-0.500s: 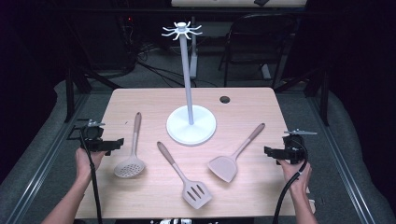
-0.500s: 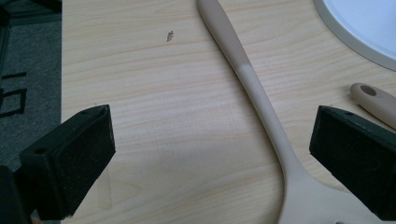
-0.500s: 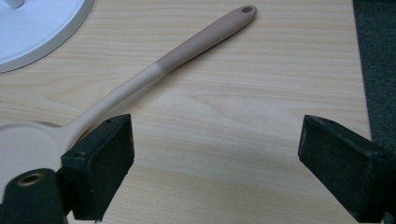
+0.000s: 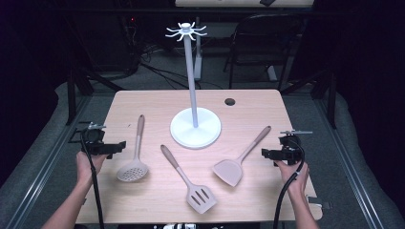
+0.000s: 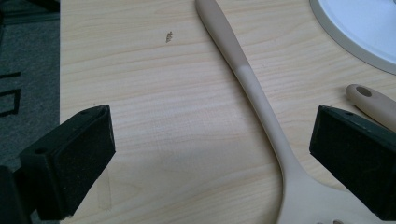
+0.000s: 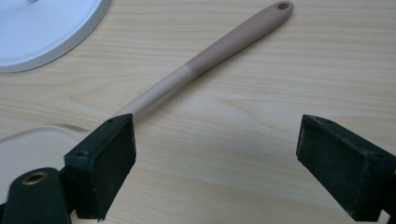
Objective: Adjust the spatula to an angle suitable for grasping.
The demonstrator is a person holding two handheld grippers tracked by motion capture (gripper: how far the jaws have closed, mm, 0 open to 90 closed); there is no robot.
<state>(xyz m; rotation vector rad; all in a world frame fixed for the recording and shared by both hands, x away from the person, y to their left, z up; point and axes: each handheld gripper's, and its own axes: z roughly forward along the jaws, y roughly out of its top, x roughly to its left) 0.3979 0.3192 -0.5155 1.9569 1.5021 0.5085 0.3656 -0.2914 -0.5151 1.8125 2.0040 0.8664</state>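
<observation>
Three beige utensils lie flat on the wooden table (image 4: 143, 102). A round perforated skimmer (image 4: 135, 155) is at the left, a slotted turner (image 4: 187, 180) in the middle and a solid spatula (image 4: 241, 160) at the right. Behind them stands a white stand (image 4: 195, 125) with a tall pole and hooks on top. My left gripper (image 4: 118, 145) is open just left of the skimmer handle (image 5: 243, 74), which runs between its pads (image 5: 70, 158). My right gripper (image 4: 265, 153) is open right of the spatula handle (image 6: 210, 56). Neither holds anything.
The stand's round base (image 5: 364, 28) (image 6: 42, 28) sits close beyond both grippers. The turner's handle end (image 5: 373, 102) lies by my left gripper's right pad. A dark hole (image 4: 229, 101) marks the table's far right. A chair (image 4: 267, 43) and cables lie behind the table.
</observation>
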